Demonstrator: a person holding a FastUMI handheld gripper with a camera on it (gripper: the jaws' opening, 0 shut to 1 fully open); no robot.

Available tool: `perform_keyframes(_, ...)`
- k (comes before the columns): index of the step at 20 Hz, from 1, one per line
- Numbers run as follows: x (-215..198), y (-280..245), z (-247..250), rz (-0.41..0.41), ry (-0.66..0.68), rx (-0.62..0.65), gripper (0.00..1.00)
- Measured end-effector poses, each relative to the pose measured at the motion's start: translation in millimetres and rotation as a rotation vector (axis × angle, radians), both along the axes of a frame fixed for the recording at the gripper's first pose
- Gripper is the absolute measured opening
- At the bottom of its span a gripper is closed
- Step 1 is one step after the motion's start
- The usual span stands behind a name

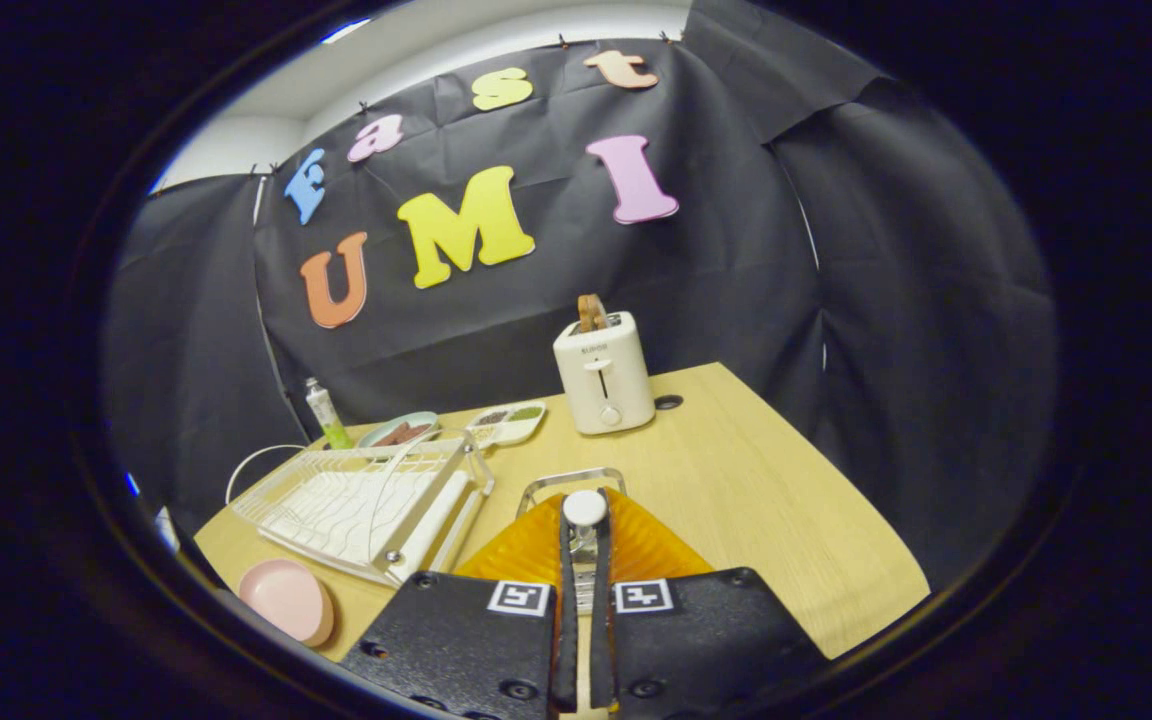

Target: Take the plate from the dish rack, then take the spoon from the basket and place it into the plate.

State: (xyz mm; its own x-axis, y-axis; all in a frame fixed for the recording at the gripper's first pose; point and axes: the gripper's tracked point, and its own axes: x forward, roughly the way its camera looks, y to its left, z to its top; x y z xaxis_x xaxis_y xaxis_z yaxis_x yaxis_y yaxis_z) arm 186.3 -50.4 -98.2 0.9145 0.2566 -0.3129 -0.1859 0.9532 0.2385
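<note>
My gripper (584,535) is shut on the spoon (584,508). The spoon's round white end sticks up between the fingertips and its metal shaft runs down the narrow gap between the fingers. Right behind the fingers stands the orange ribbed basket (526,548) with a metal handle (572,475). The pink plate (286,598) lies flat on the wooden table, left of my fingers and in front of the white dish rack (356,500). The rack holds no dishes.
A white toaster (604,372) with a slice in it stands beyond the basket. Behind the rack are a compartment tray (508,420), a small bowl of food (398,430) and a tube (326,412). The table's edge (836,480) runs along the right.
</note>
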Motion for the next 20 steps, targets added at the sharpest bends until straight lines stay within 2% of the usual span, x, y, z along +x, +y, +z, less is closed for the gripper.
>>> perform_keyframes(5,-23,-9,46,-0.02,-0.074,-0.066,0.1)
perform_keyframes(8,-50,7,88,0.023,-0.153,-0.081,0.1)
perform_keyframes(13,-98,77,121,0.224,-0.209,-0.128,0.1)
perform_keyframes(20,-144,191,95,0.54,-0.141,-0.166,0.1)
